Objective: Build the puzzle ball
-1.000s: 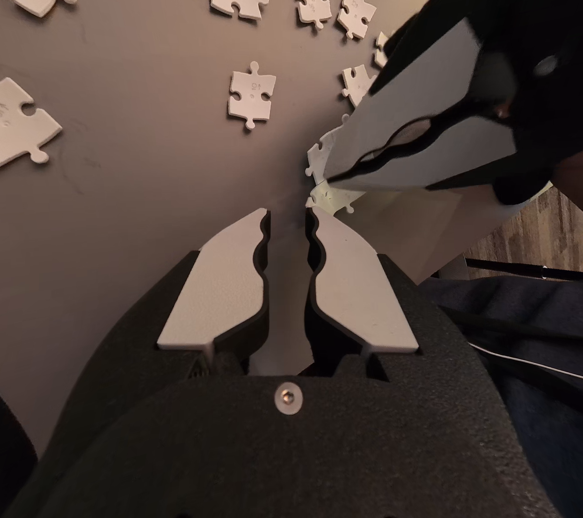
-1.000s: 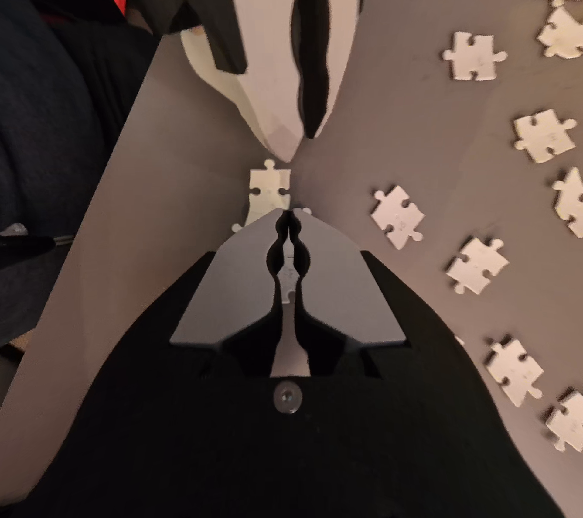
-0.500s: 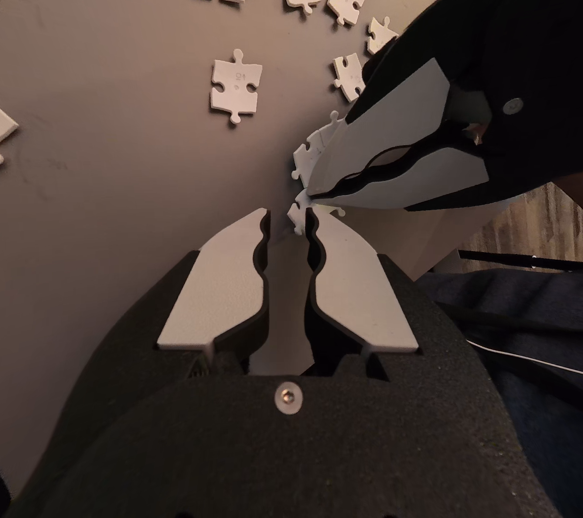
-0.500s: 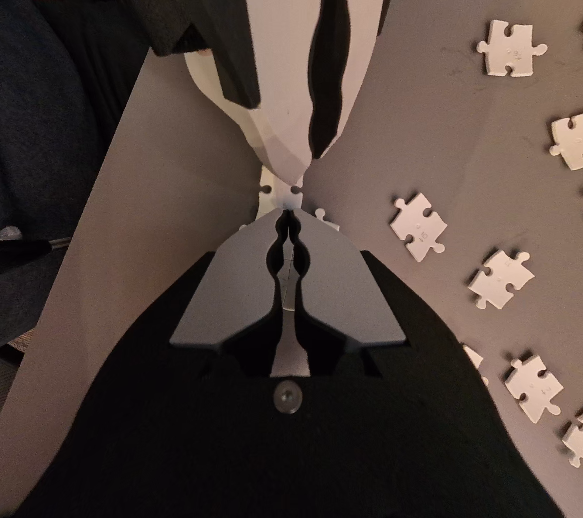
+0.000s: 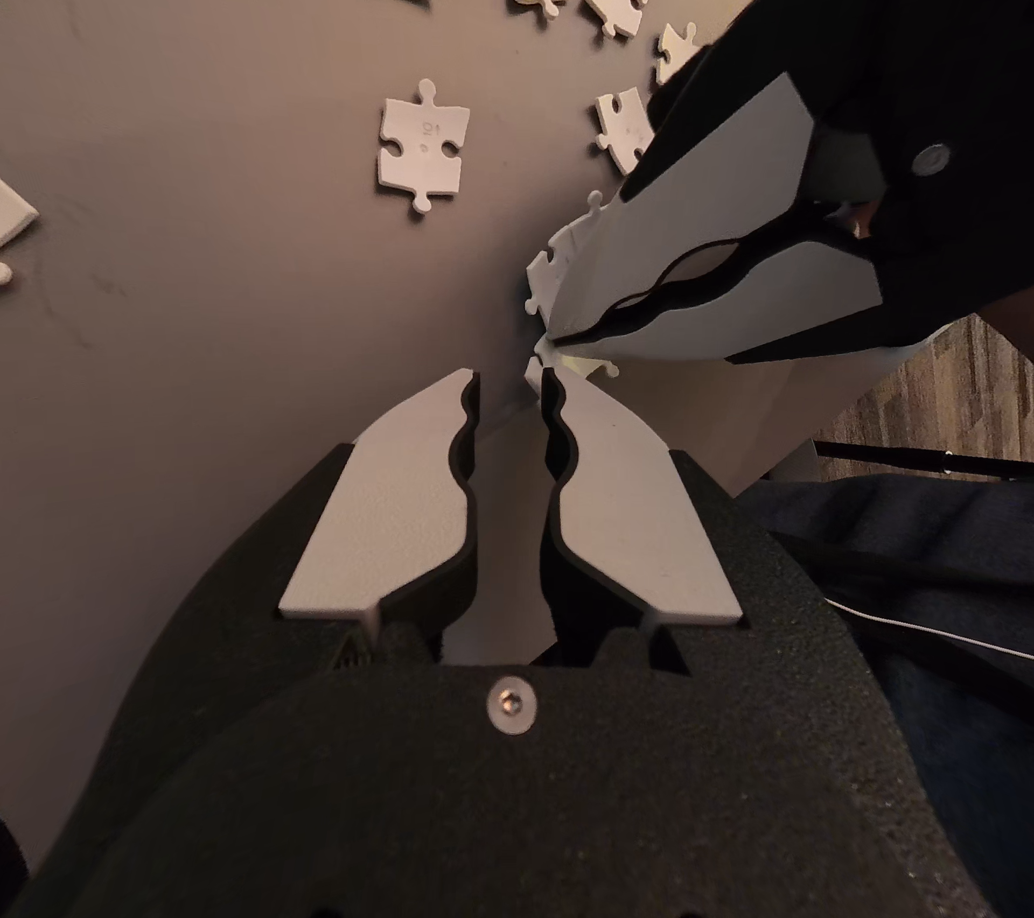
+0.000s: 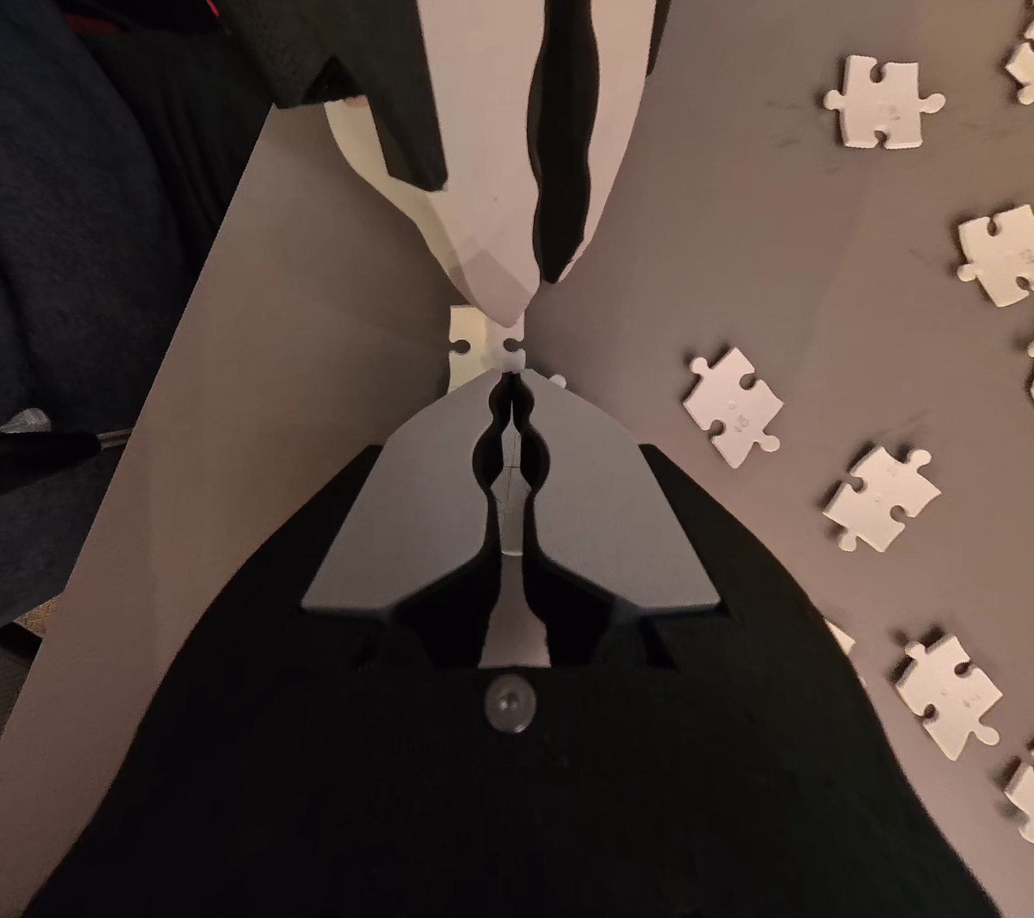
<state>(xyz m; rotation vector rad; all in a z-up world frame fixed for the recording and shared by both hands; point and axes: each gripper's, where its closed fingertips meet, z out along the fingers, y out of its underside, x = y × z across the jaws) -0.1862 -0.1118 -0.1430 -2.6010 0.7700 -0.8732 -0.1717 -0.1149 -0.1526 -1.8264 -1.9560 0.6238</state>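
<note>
The right gripper has its jaws nearly closed on a strip of joined white puzzle pieces, which stand on edge in the thin gap between its fingers; seen from the left wrist camera, the same strip curves out from behind that gripper's tips. The left gripper is partly open, a clear gap between its two fingers and nothing between them. In the right wrist view it comes down from the top, its tips just above a loose flat puzzle piece that lies right ahead of the right gripper's tips, close to the near edge of the grey table. Whether the held strip touches that flat piece cannot be told. In the left wrist view the flat piece shows only as a sliver just beyond the left gripper's right finger.

Farther out to the right of the right gripper, single white pieces lie scattered flat and apart, the nearest one just beside its right finger. Ahead of the left gripper lies another lone piece, with more beyond it.
</note>
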